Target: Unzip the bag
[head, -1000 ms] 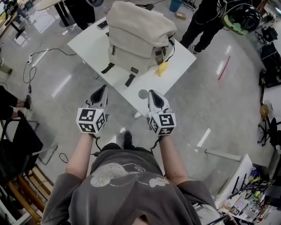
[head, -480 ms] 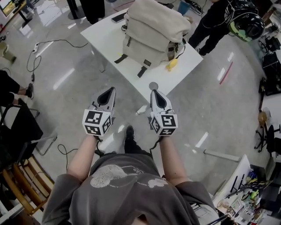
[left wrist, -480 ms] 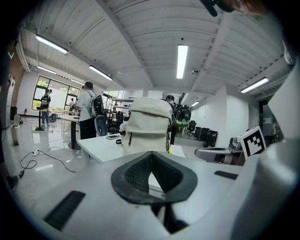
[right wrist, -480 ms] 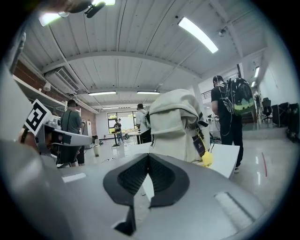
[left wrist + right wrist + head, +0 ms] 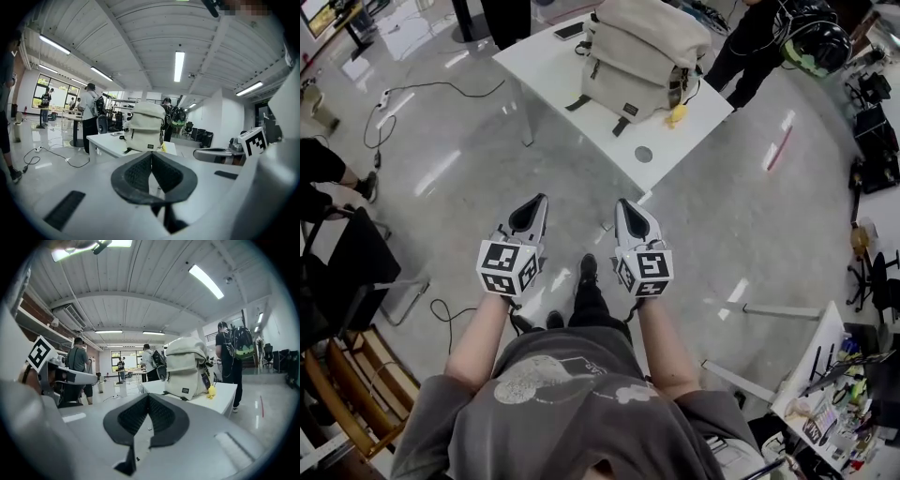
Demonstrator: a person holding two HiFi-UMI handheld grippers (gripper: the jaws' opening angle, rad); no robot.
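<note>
1 beige backpack [image 5: 642, 52] is sitting upright on a white table [image 5: 553, 70], toward the table's far side, with its zips looking closed and 2 black straps [image 5: 578, 101] trailing from its base onto the tabletop. A small yellow charm [image 5: 677, 115] is hanging at the bag's right side, just above the table surface. A dark phone [image 5: 570, 31] is lying on the table just beside the bag's left rear, and a round grey grommet [image 5: 644, 154] is showing in the tabletop near the front corner. Both grippers are hovering well apart from the table, over the glossy floor in front of the person. The left gripper [image 5: 534, 208] is pointing at the bag with its 2 jaws pressing together on nothing; its own view is showing the ribbed pads meeting in a thin line [image 5: 151, 161] with the backpack [image 5: 146, 126] beyond them. The right gripper [image 5: 628, 211] is doing likewise, jaws meeting [image 5: 147, 404] and gripping nothing, with the bag [image 5: 185, 373] ahead and slightly right. A person in dark trousers [image 5: 741, 66] is standing beside the table's far right edge, and a cable [image 5: 403, 103] is running across the floor at left.
</note>
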